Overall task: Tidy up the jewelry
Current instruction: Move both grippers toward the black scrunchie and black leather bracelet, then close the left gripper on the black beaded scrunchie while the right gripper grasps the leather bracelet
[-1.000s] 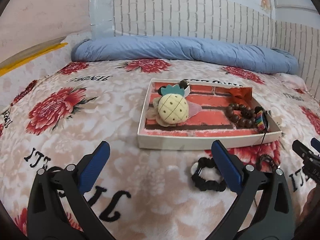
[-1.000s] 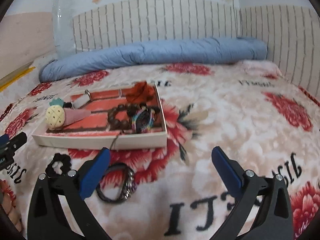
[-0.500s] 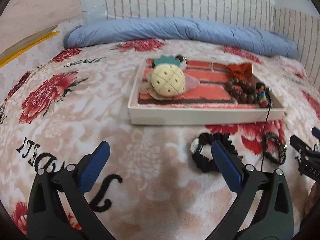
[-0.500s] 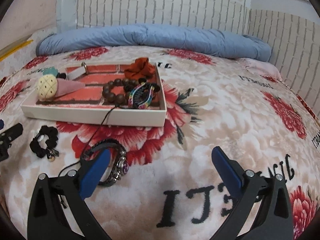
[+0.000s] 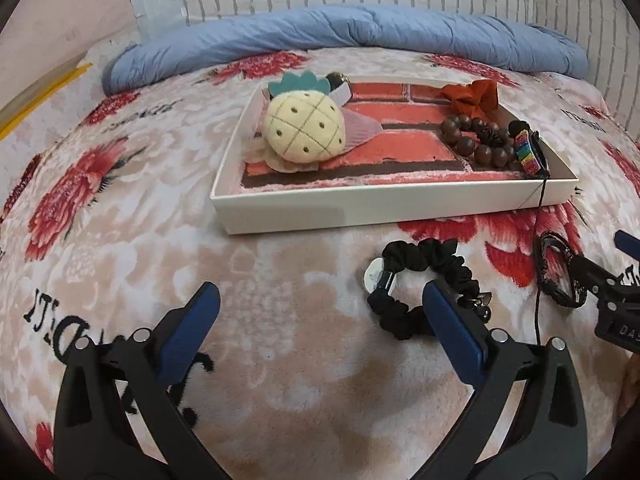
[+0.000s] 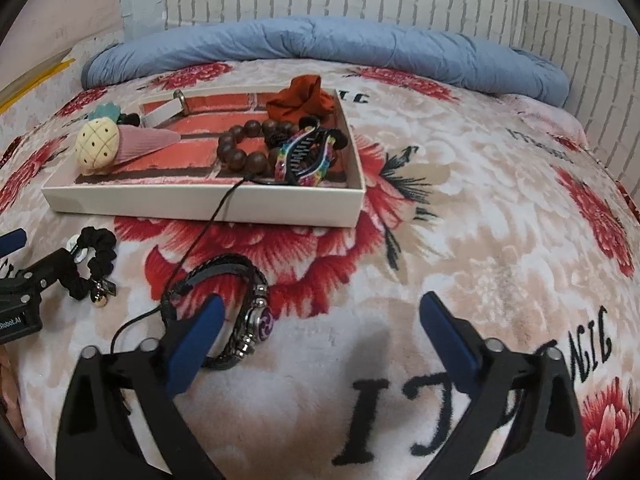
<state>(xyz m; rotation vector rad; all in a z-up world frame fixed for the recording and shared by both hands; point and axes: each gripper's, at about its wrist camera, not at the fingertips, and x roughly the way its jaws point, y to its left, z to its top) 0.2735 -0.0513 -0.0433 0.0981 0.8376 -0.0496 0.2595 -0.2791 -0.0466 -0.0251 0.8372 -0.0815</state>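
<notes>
Both claws hang spread and empty over the floral bedspread (image 5: 280, 280), low and angled toward the loose pieces. The left claw (image 5: 320, 328) has the black scrunchie (image 5: 424, 280) touching the inside of its right finger, so a small shift right would likely centre it. The right claw (image 6: 320, 332) has the braided leather bracelet (image 6: 240, 304) partly under its left finger. Beyond both claws sits the white tray (image 5: 360, 208), already holding the pineapple plush (image 5: 304, 128), wooden bead bracelet (image 6: 248, 148), rainbow hair clip (image 6: 308, 156) and rust scrunchie (image 6: 300, 96) — probably the collecting spot. A thin black cord (image 6: 216, 216) trails from the tray over its near wall toward the leather bracelet — a likely snag when lifting.
</notes>
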